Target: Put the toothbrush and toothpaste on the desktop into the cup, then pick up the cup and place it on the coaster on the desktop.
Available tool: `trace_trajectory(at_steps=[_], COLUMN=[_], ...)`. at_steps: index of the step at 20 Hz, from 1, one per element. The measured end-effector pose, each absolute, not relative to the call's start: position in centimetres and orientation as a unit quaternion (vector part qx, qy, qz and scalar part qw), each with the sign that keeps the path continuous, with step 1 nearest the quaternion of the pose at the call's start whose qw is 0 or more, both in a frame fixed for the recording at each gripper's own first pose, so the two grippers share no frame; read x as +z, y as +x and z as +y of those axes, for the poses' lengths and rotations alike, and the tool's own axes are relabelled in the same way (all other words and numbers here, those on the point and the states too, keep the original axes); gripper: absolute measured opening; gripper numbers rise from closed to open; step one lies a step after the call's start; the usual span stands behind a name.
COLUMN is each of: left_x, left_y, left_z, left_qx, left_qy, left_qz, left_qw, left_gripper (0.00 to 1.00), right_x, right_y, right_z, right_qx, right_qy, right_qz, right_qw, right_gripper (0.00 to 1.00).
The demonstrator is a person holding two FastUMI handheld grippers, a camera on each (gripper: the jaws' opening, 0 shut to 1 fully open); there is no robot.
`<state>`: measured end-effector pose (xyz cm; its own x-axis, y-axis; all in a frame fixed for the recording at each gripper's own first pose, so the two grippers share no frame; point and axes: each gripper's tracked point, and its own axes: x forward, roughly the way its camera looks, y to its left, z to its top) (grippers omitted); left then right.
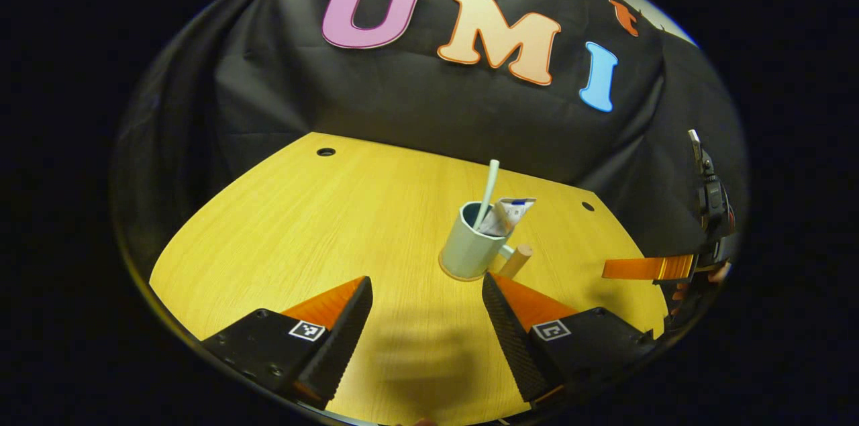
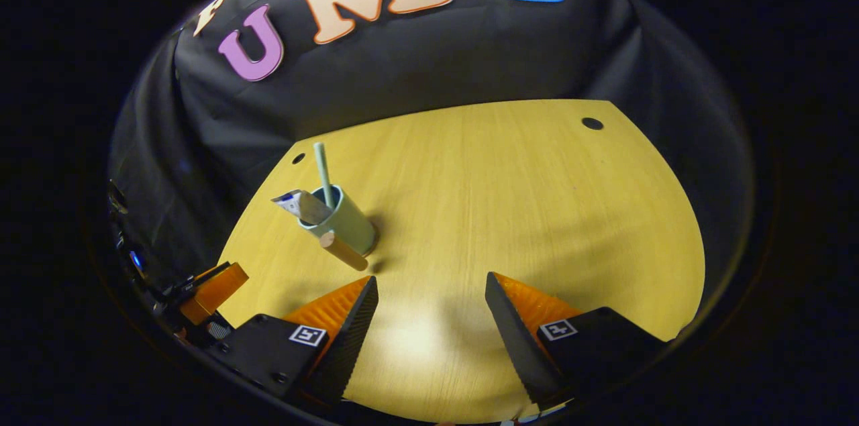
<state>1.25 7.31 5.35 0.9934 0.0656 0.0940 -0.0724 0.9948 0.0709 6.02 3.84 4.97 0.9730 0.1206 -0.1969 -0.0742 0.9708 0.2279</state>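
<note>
A pale green cup (image 1: 468,248) with a wooden handle (image 1: 517,259) stands upright on the wooden desktop (image 1: 322,231). A light toothbrush (image 1: 488,190) and a toothpaste tube (image 1: 511,210) stick out of its top. My left gripper (image 1: 426,278) is open, a short way in front of the cup and not touching it. In the right gripper view the cup (image 2: 345,223) stands to the far left, with the toothbrush (image 2: 324,174) and toothpaste (image 2: 298,204) inside. My right gripper (image 2: 431,277) is open over bare desktop, with nothing between its fingers.
One finger (image 1: 647,268) of the right gripper reaches in at the desktop's right edge in the left gripper view. The left gripper's finger (image 2: 213,290) shows low on the left in the right gripper view. Small round holes (image 1: 325,151) (image 2: 592,123) mark the desktop's far corners.
</note>
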Motion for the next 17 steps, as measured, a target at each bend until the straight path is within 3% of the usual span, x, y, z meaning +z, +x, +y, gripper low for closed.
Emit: trace_trajectory(at_steps=[4,6,17], left_x=[4.7,4.5,3.8], left_y=[2.1,2.4,2.8], left_z=[5.7,5.2,4.0], left_qx=[0.006,0.001,-0.024], left_qy=[0.041,0.047,0.066], left_qz=[-0.032,-0.026,-0.006], left_qw=[0.999,0.999,0.998], left_gripper=[0.95,0.95,0.95], right_x=[3.4,3.0,3.3], right_y=[5.2,4.7,3.0], right_z=[1.7,1.0,-0.4], right_qx=[0.025,0.016,-0.005], right_qy=[0.140,0.142,0.148], right_qz=[0.104,0.102,0.078], right_qw=[0.984,0.984,0.986], right_gripper=[0.95,0.99,0.95])
